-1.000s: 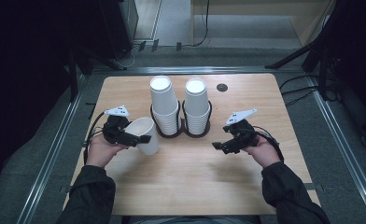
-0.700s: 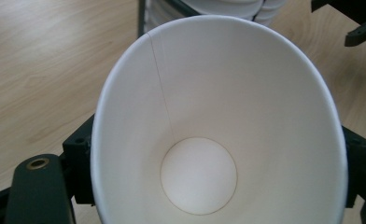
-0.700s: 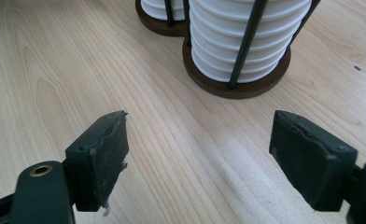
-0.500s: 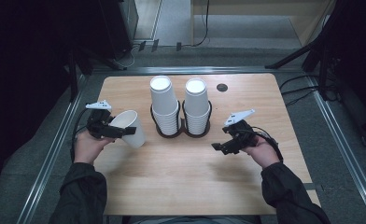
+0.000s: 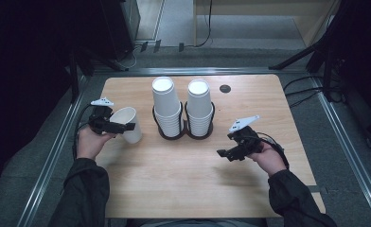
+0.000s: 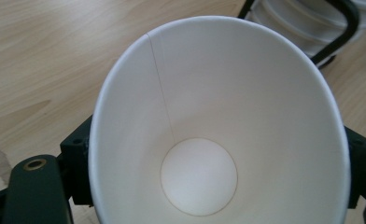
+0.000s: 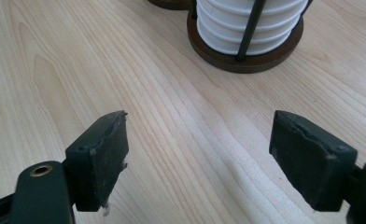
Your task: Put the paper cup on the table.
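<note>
While our left gripper (image 5: 127, 126) clamps the white paper cup (image 5: 128, 124) near the table's (image 5: 183, 184) left edge, we must set it down; right gripper's (image 5: 227, 153) jaws stand wide, empty.

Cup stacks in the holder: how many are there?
2. The left stack and the right stack stand side by side in the black holder mid-table. A separate single cup sits in the left gripper.

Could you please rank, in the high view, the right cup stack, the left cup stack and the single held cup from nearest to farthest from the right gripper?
From the right gripper:
1. Right cup stack, just up-left.
2. Left cup stack, beyond it.
3. Single cup, far left, in the left gripper.
</note>
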Action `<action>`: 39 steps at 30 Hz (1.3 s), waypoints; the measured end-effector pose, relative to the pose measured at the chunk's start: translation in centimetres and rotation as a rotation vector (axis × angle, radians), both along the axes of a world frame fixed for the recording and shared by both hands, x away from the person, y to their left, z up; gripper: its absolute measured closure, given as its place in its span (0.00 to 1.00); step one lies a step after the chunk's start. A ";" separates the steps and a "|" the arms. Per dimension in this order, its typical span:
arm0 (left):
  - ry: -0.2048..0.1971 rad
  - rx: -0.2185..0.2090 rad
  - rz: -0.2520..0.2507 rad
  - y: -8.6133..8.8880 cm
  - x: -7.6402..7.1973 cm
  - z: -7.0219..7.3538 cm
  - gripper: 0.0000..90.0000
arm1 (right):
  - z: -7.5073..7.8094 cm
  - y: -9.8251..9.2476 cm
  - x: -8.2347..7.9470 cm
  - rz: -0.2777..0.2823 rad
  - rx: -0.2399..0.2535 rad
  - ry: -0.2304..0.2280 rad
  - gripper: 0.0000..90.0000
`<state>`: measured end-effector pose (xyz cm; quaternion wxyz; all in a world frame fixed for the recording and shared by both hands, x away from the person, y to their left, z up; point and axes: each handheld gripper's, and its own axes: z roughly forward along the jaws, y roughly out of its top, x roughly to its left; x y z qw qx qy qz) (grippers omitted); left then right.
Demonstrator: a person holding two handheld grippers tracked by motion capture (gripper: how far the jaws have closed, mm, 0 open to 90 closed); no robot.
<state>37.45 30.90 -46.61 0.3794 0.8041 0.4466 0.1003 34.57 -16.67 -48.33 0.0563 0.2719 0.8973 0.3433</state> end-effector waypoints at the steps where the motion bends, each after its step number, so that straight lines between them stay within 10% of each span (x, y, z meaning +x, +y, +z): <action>1: -0.003 0.002 0.000 0.0 0.1 0.0 0.17 | 0.0 -0.1 0.0 -0.003 -0.002 0.000 0.22; 12: -0.024 -0.011 0.052 1.6 2.1 -0.8 0.14 | -0.2 -0.7 -0.7 -0.012 0.016 0.024 0.22; 18: -0.055 0.068 0.078 1.8 2.5 -1.4 0.12 | -0.4 -1.1 -0.7 -0.016 0.015 0.028 0.22; 39: -0.043 0.049 -0.013 1.2 2.1 -1.8 0.01 | -0.4 -1.0 -0.8 -0.007 0.012 0.025 0.22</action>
